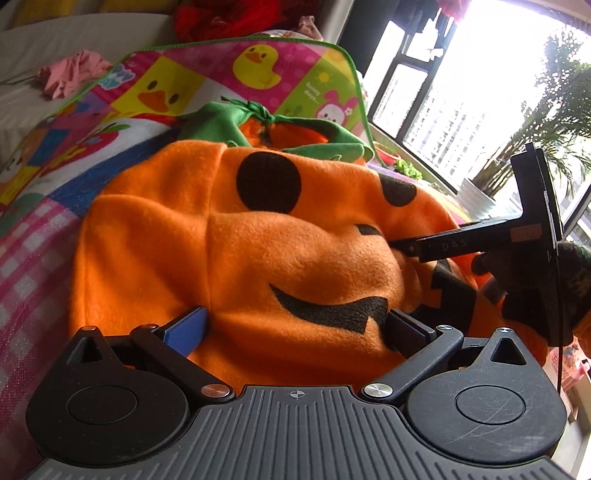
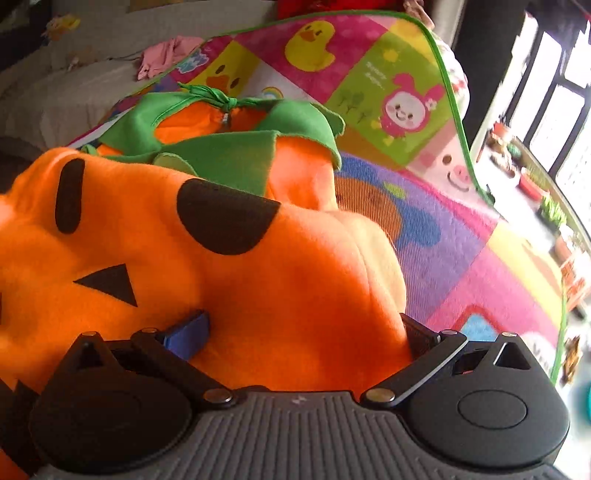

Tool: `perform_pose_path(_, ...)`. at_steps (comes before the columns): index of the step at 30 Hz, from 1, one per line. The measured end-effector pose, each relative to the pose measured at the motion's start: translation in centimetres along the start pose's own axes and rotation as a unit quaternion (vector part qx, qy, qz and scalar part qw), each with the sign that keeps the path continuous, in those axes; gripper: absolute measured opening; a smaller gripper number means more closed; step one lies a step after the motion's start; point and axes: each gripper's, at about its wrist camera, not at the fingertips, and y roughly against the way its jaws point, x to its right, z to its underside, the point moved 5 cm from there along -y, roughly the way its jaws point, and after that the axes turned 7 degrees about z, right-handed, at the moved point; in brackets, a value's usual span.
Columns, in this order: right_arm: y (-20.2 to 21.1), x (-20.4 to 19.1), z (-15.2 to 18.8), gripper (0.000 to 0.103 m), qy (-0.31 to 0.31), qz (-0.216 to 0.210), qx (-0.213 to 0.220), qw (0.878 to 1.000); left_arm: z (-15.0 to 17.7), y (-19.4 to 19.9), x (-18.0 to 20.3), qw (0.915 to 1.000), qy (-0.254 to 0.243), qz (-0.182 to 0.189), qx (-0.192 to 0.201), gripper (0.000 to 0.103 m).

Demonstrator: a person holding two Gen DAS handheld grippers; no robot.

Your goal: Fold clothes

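Note:
An orange fleece pumpkin costume point(image 1: 192, 251) point(image 2: 303, 266) with black face patches and a green collar point(image 1: 258, 114) point(image 2: 221, 147) lies rumpled on a colourful play mat point(image 1: 258, 62) point(image 2: 461, 258). My left gripper point(image 1: 295, 325) is open at its near hem, fingers wide apart, with a bulge of orange fabric between them. My right gripper point(image 2: 303, 328) is also open, straddling a raised fold on the costume's right side. From the left wrist view, the right gripper point(image 1: 402, 247) appears side-on with its tip against the fabric, held by a gloved hand point(image 1: 535, 288).
A pink garment point(image 1: 74, 74) point(image 2: 166, 55) lies on a white cushion beyond the mat's far left corner. Red clothes point(image 1: 221, 18) are heaped at the back. Windows and potted plants point(image 1: 554, 122) point(image 2: 550, 214) line the right side. The mat's green-trimmed edge point(image 2: 561, 314) runs along there.

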Motion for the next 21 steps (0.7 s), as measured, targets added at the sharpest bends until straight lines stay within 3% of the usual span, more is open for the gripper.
perform_pose_path(7,1.3,-0.7,1.4,0.103,0.02,-0.016,-0.015,1.0,-0.2,0.4,-0.6,0.9995,0.027,0.018,0.004,0.103)
perform_pose_path(11,2.3,-1.3,1.4,0.103,0.05,-0.021,-0.023,0.998,-0.1,0.4,-0.7,0.9996,0.017,0.022,0.003,0.103)
perform_pose_path(14,4.5,-1.5,0.1,0.103,0.061,0.005,0.045,0.997,0.1,0.2,-0.2,0.9999,-0.005,0.013,-0.001,0.103)
perform_pose_path(17,6.1,-2.2,-1.6,0.103,0.07,-0.002,0.096,0.993,0.1,0.1,0.0,0.9999,-0.016,0.003,-0.003,0.103)
perform_pose_path(21,4.6,-4.8,-3.2,0.103,0.109,-0.032,0.094,0.989,-0.1,0.2,-0.3,0.9999,-0.007,0.004,-0.007,0.103)
